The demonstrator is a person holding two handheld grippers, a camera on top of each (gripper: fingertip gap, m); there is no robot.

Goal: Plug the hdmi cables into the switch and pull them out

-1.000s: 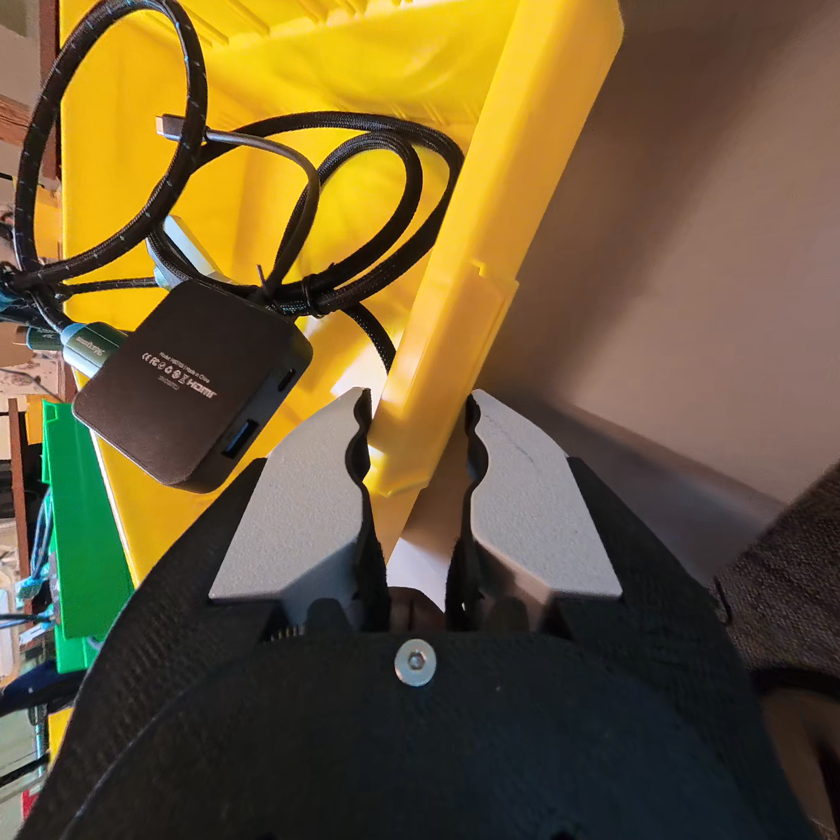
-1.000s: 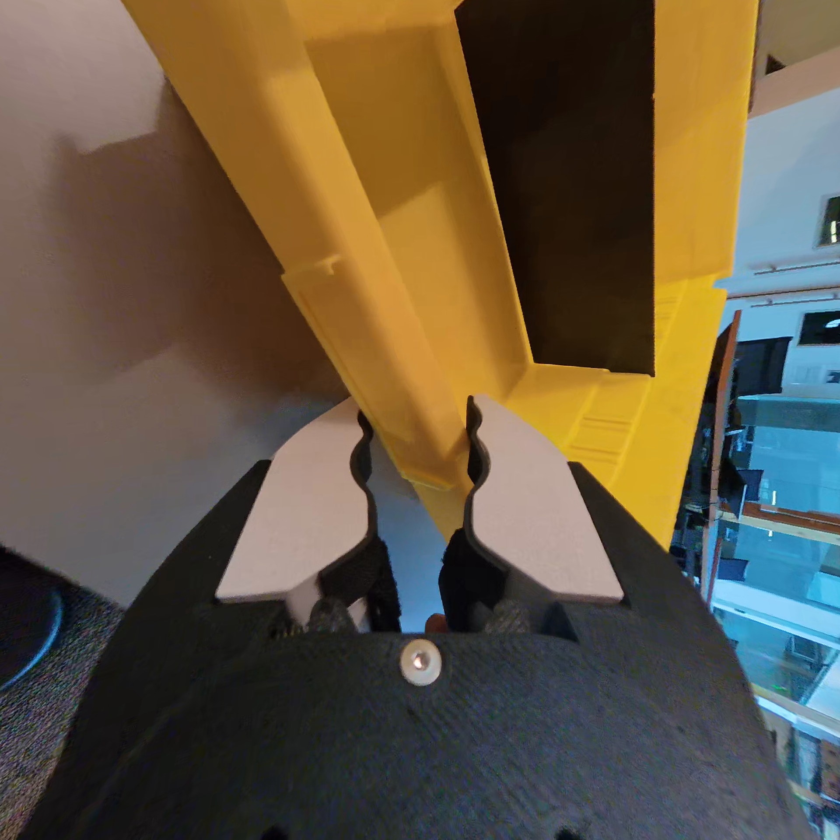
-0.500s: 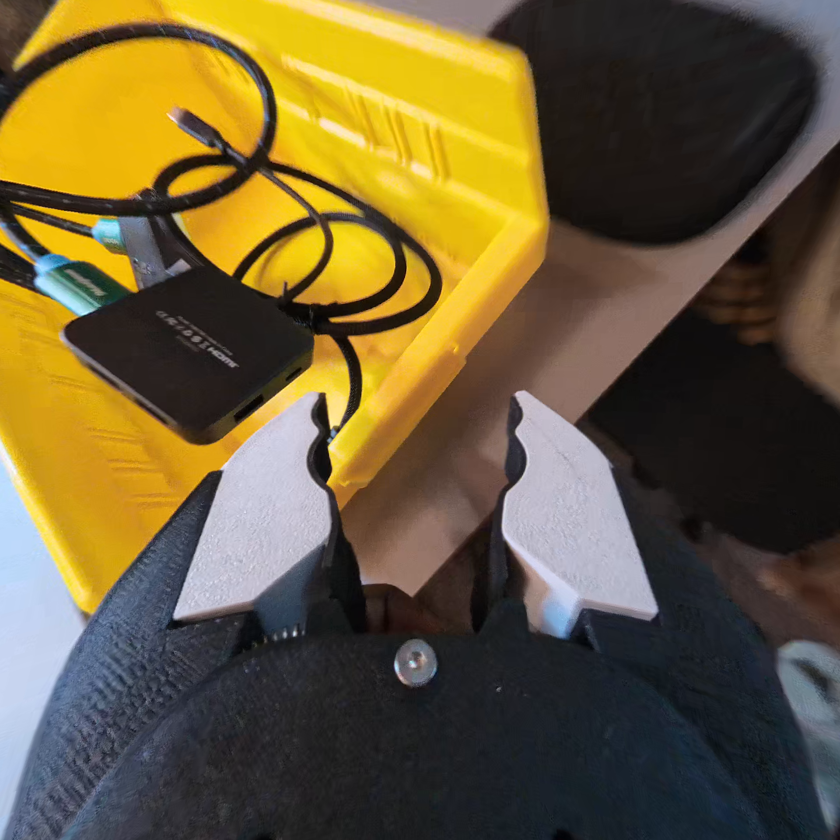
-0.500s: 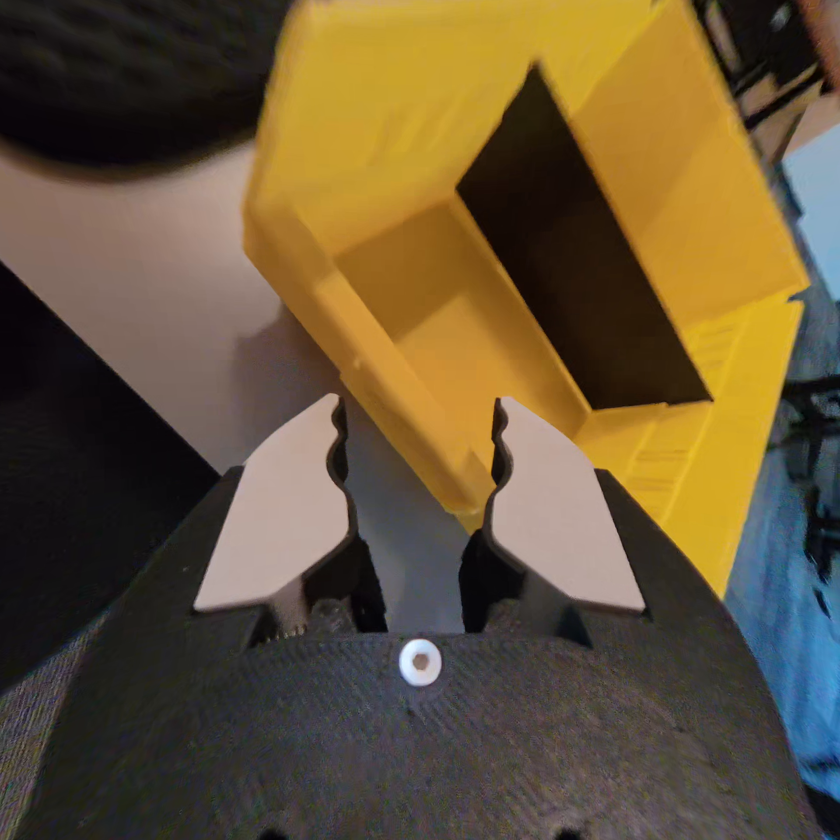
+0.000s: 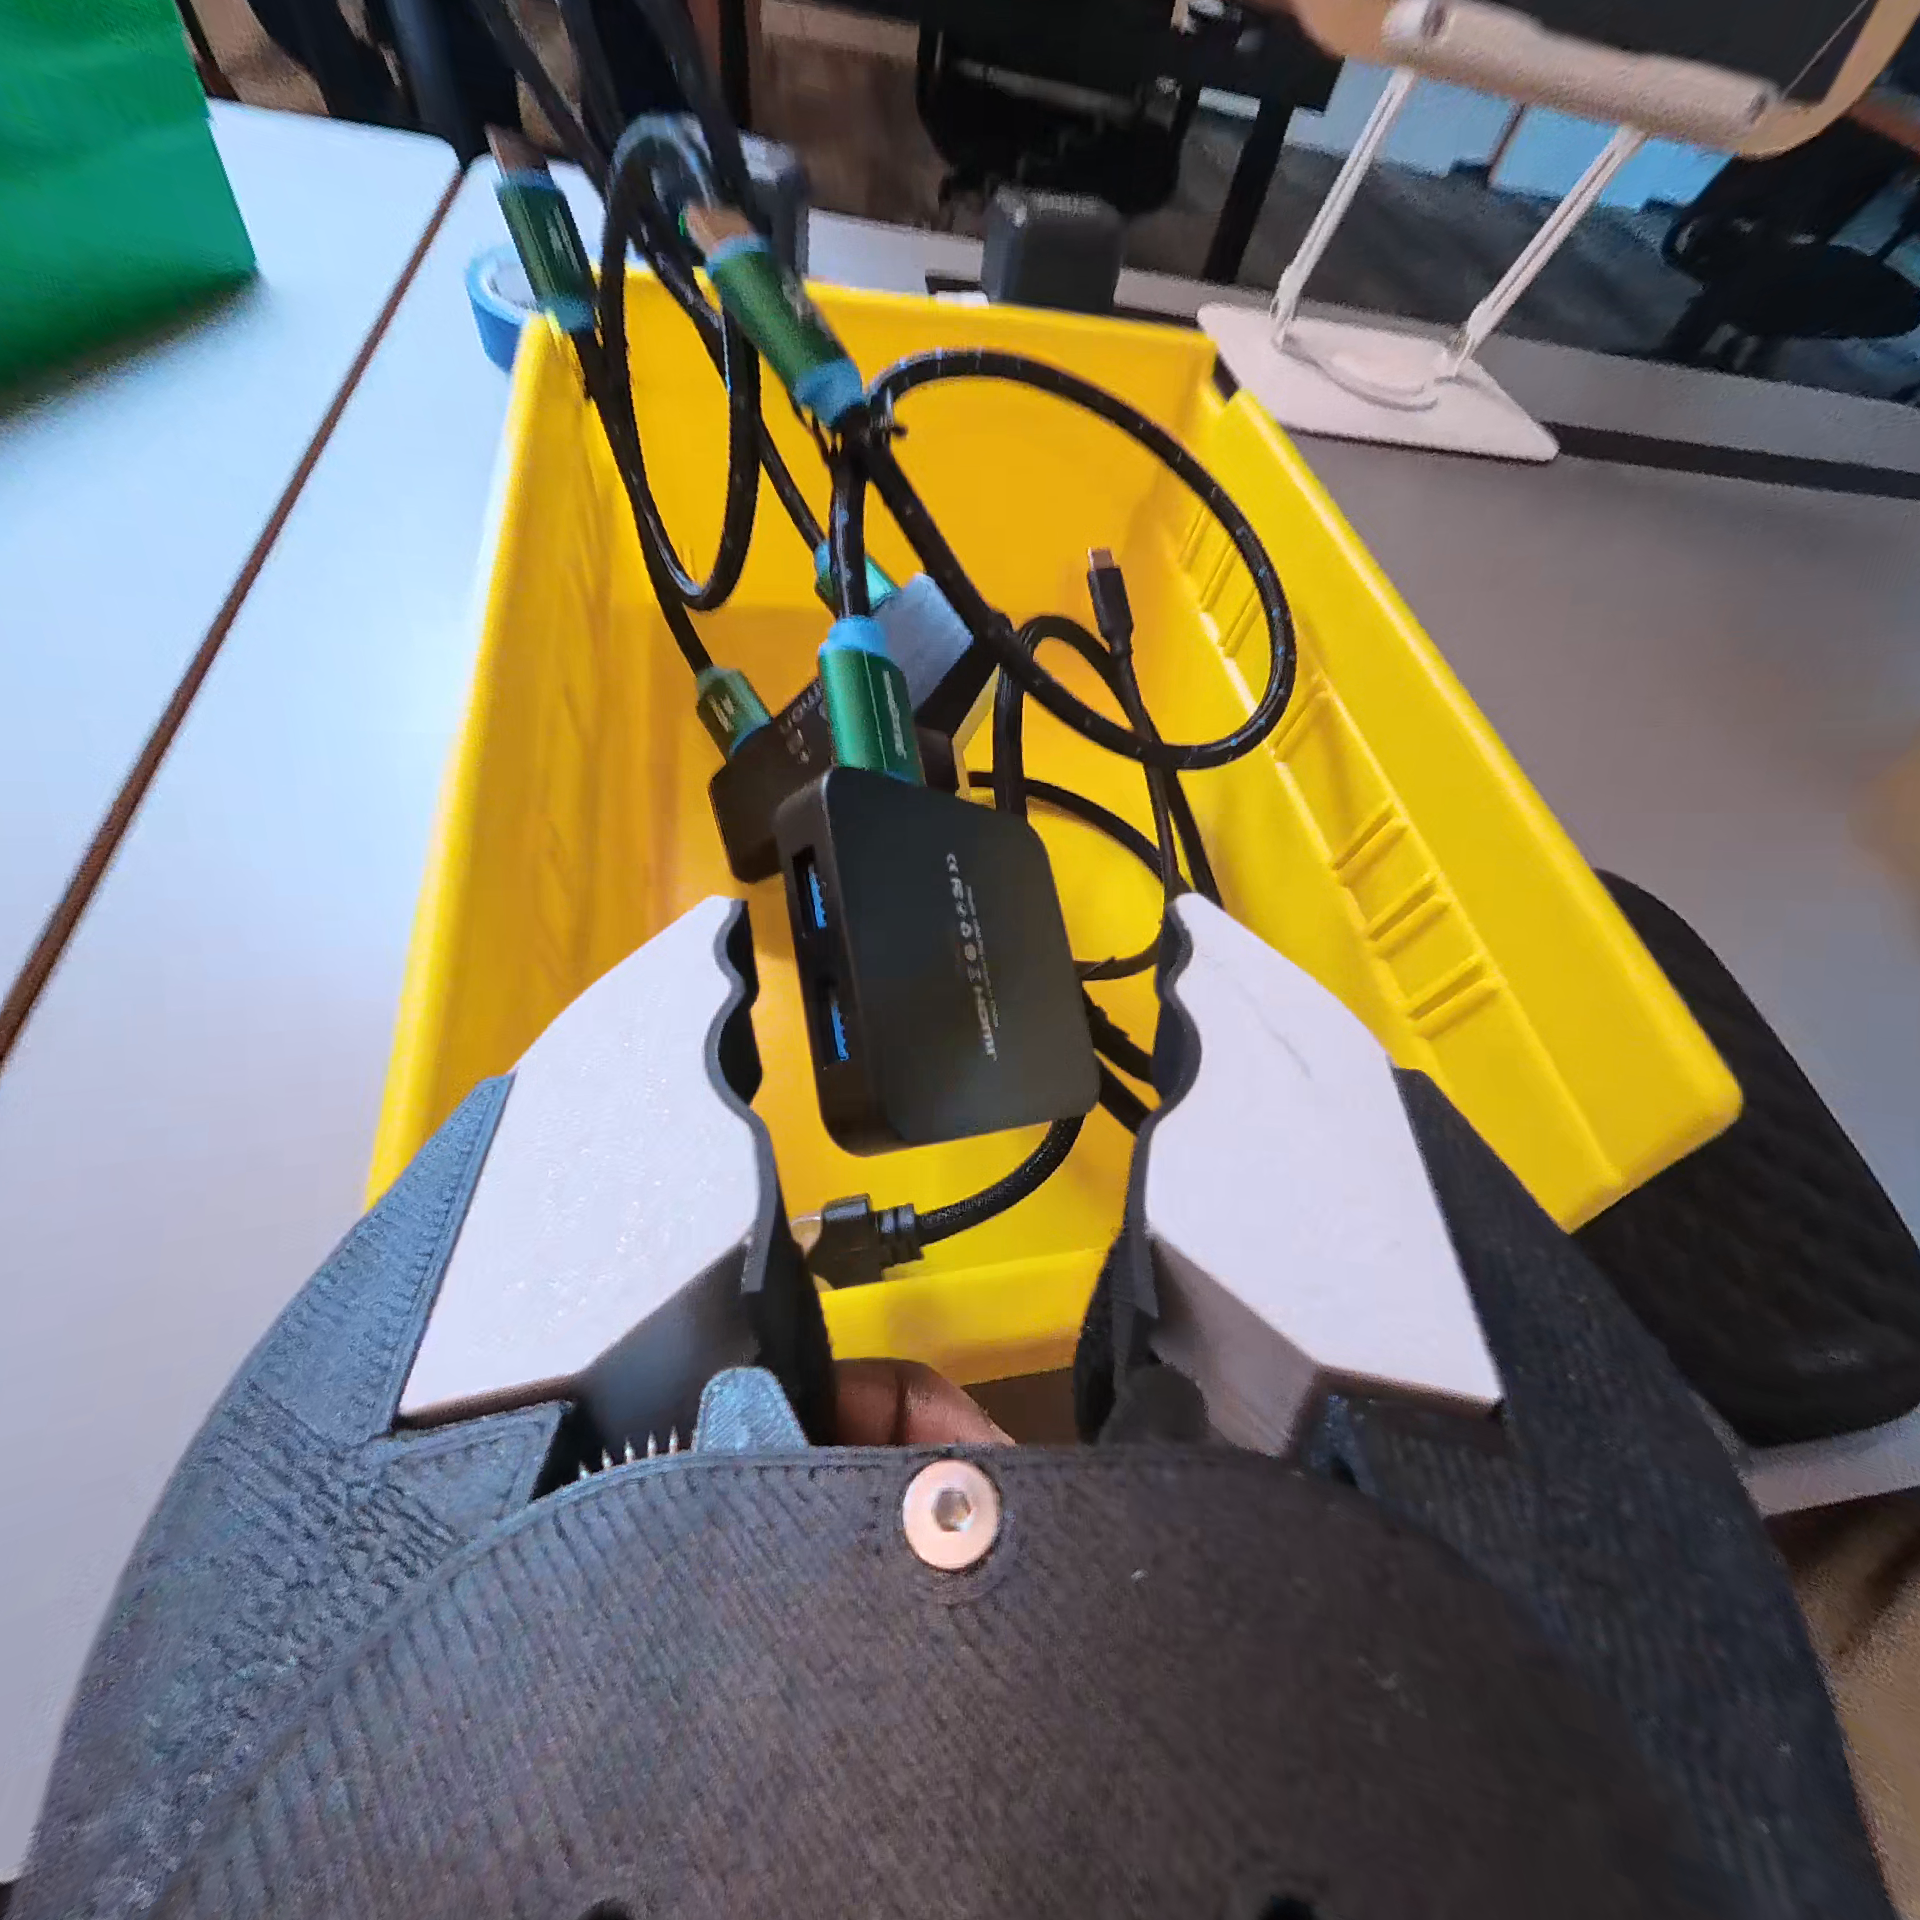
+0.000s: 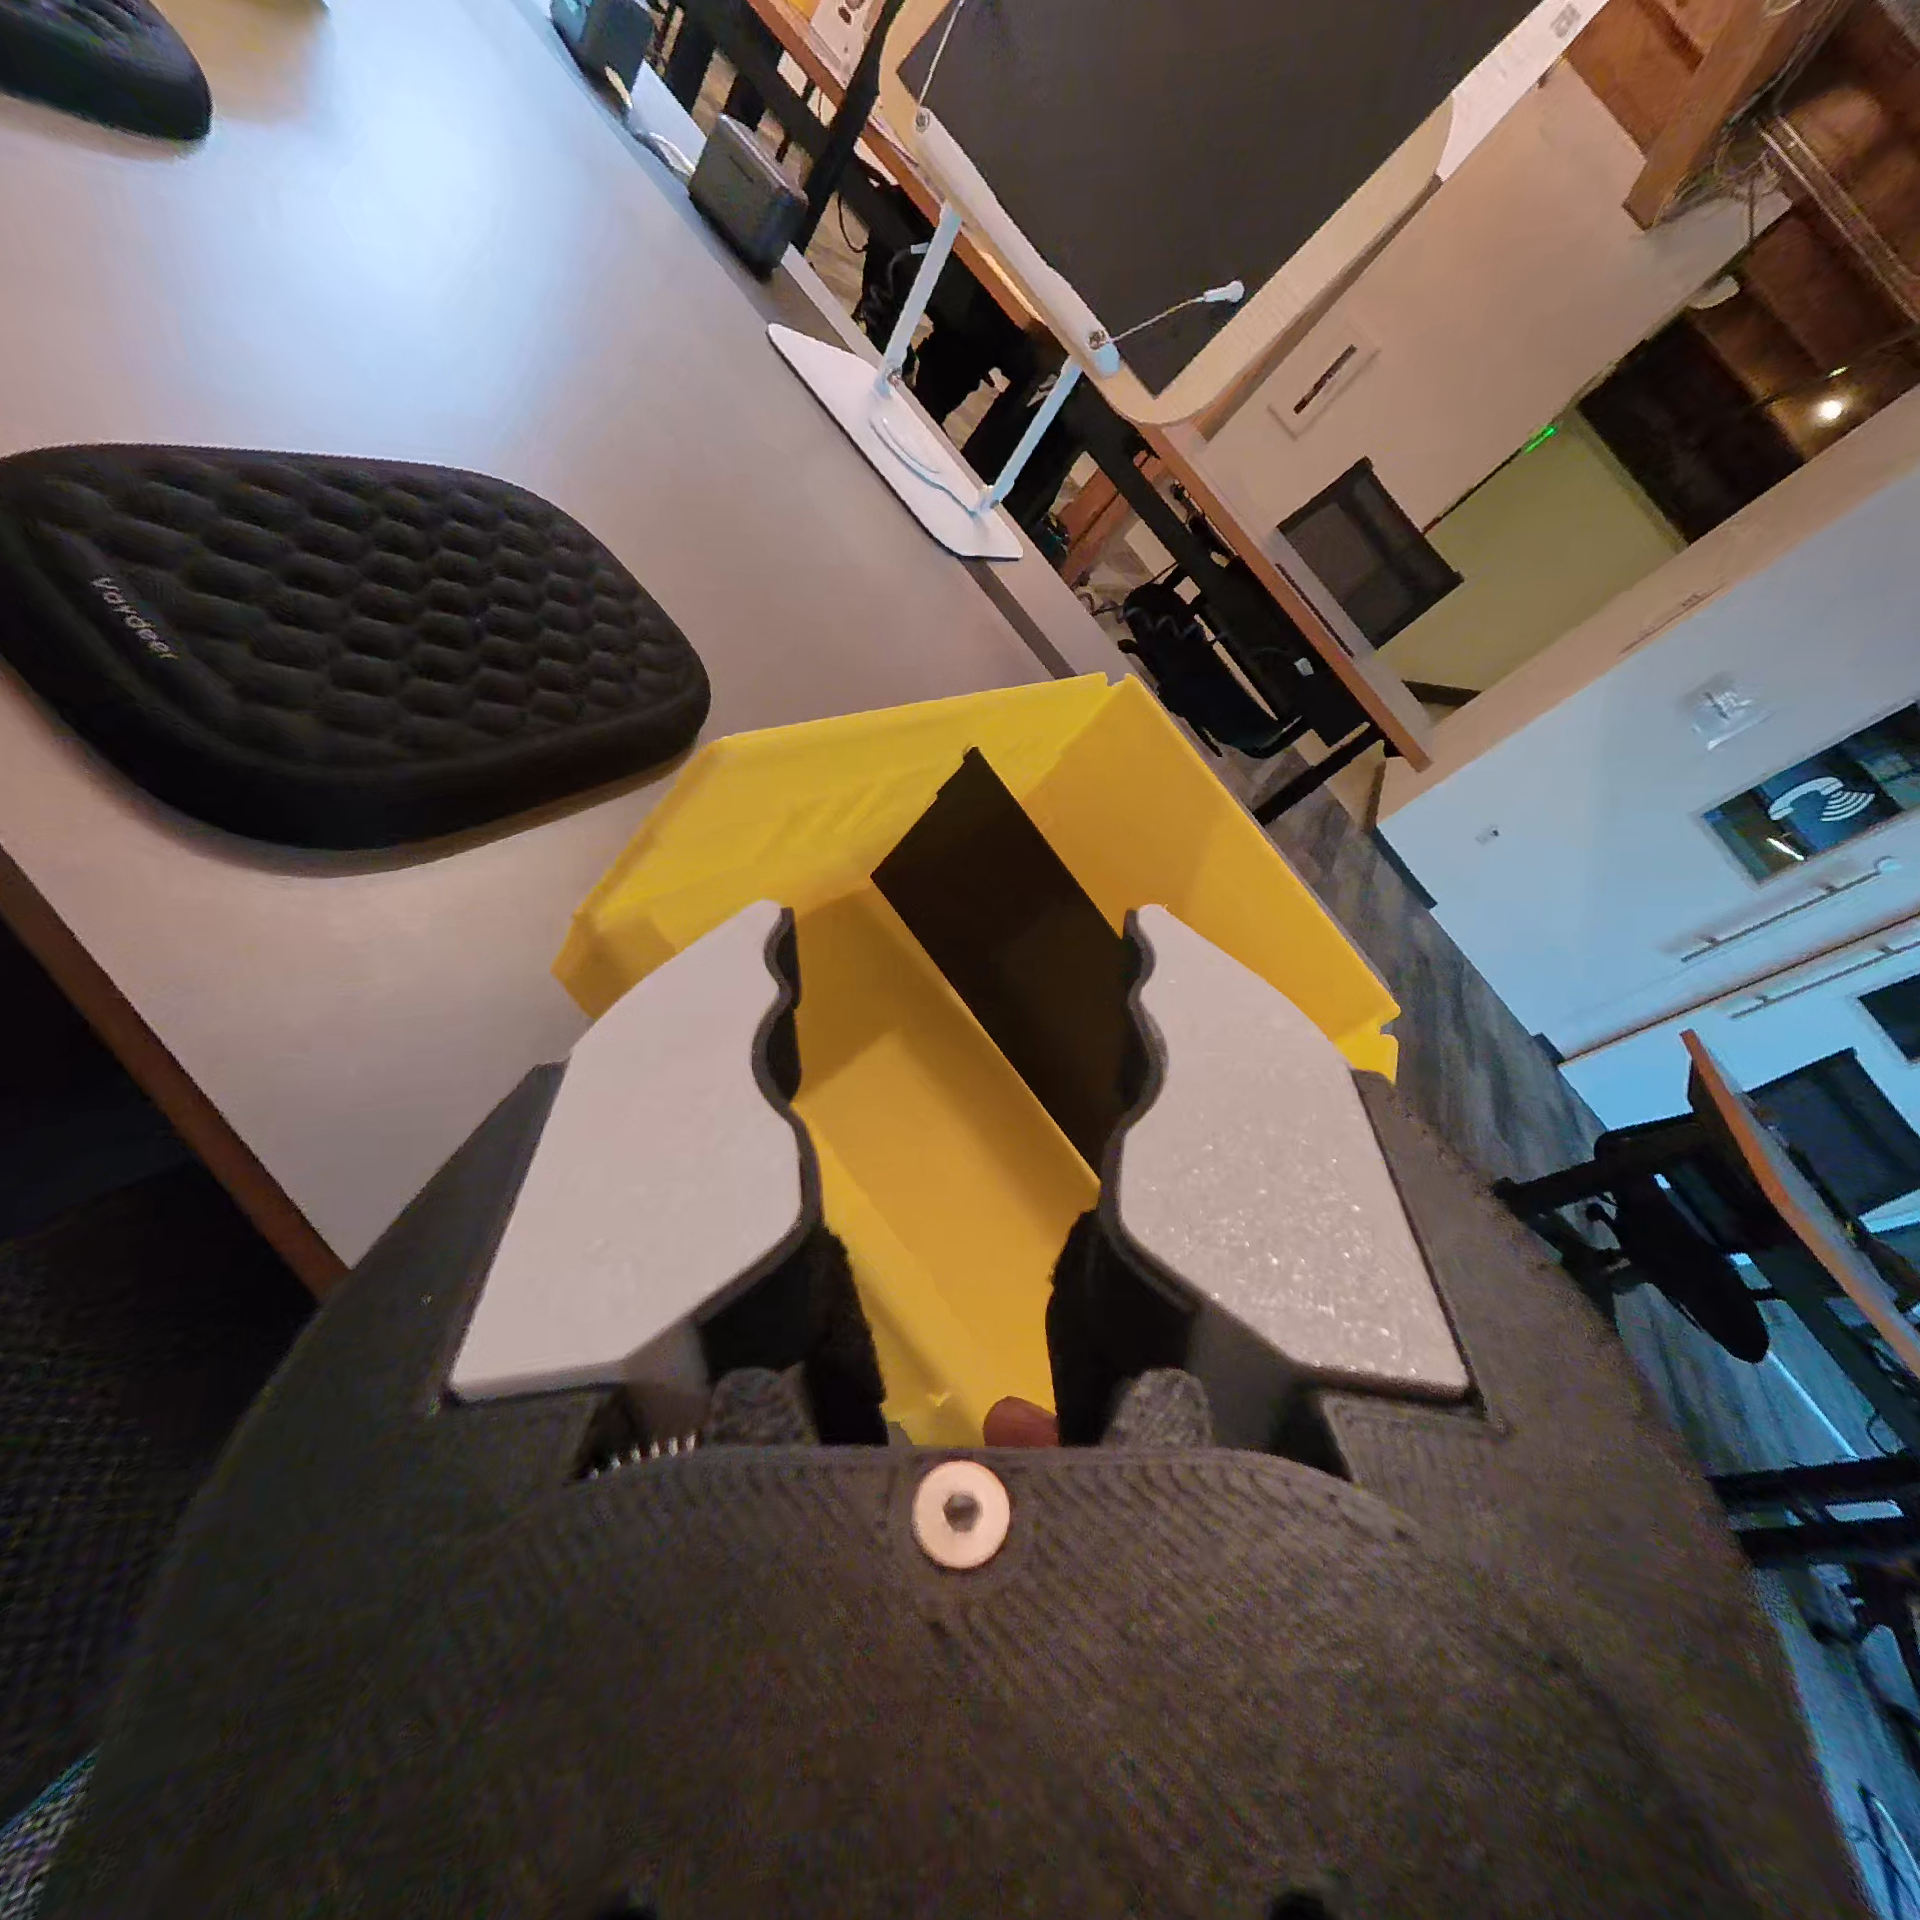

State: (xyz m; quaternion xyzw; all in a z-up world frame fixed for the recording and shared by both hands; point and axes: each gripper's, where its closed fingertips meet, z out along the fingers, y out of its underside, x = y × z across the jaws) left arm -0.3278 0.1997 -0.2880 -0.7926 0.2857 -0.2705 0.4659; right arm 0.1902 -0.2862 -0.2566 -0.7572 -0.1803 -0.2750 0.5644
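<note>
A black HDMI switch (image 5: pixel 935 956) lies in a yellow bin (image 5: pixel 1455 831) among black braided cables (image 5: pixel 1195 540). One green-ended HDMI plug (image 5: pixel 868 707) sits in the switch's far edge. Another green plug (image 5: pixel 727 707) sits in a smaller black adapter (image 5: pixel 764 800) beside it. Two loose green plugs (image 5: pixel 779 312) stick up over the bin's far rim. My left gripper (image 5: pixel 956 925) is open and empty over the bin's near end, above the switch. My right gripper (image 6: pixel 956 925) is open and empty over a second yellow bin (image 6: pixel 1247 883) that holds a black panel (image 6: pixel 997 935).
A black padded wrist rest (image 6: pixel 312 644) lies between the two bins and also shows in the left wrist view (image 5: pixel 1766 1195). A white monitor stand (image 5: pixel 1382 395), a green bin (image 5: pixel 104 156) and a blue tape roll (image 5: pixel 494 312) stand farther back. The table's front edge (image 6: pixel 177 1112) is close. From the left gripper's tips to the green-ended HDMI plug (image 5: pixel 868 707) is close to 4 centimetres.
One second ago each gripper was shut on a tilted yellow bin's rim. Both have opened and let go. The bins now sit flat on the table and the grippers point into them.
</note>
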